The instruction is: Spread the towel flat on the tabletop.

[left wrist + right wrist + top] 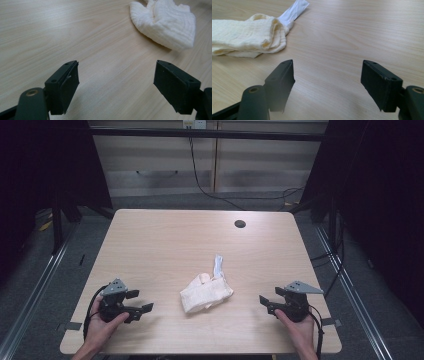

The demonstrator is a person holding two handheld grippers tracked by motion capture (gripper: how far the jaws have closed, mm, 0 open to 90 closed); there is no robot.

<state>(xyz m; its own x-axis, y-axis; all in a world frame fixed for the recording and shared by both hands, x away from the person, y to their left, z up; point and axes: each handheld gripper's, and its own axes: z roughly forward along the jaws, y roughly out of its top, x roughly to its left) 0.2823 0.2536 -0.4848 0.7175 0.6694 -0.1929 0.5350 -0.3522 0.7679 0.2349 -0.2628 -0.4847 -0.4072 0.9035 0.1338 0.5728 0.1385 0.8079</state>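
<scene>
Two hands come in low in the high view. Left hand-held gripper (136, 307) and right hand-held gripper (267, 301) rest on the worktop (160, 240), jaws wide apart, holding nothing. Between them lies the cloth (206, 293), folded, its long side slanting up to the right, about as near to one as the other.

From the left hand-held gripper (116, 82), the cloth (165, 22) lies ahead and right, not touching.

From the right hand-held gripper (328, 82), the cloth (247, 37) lies ahead and left, not touching.
</scene>
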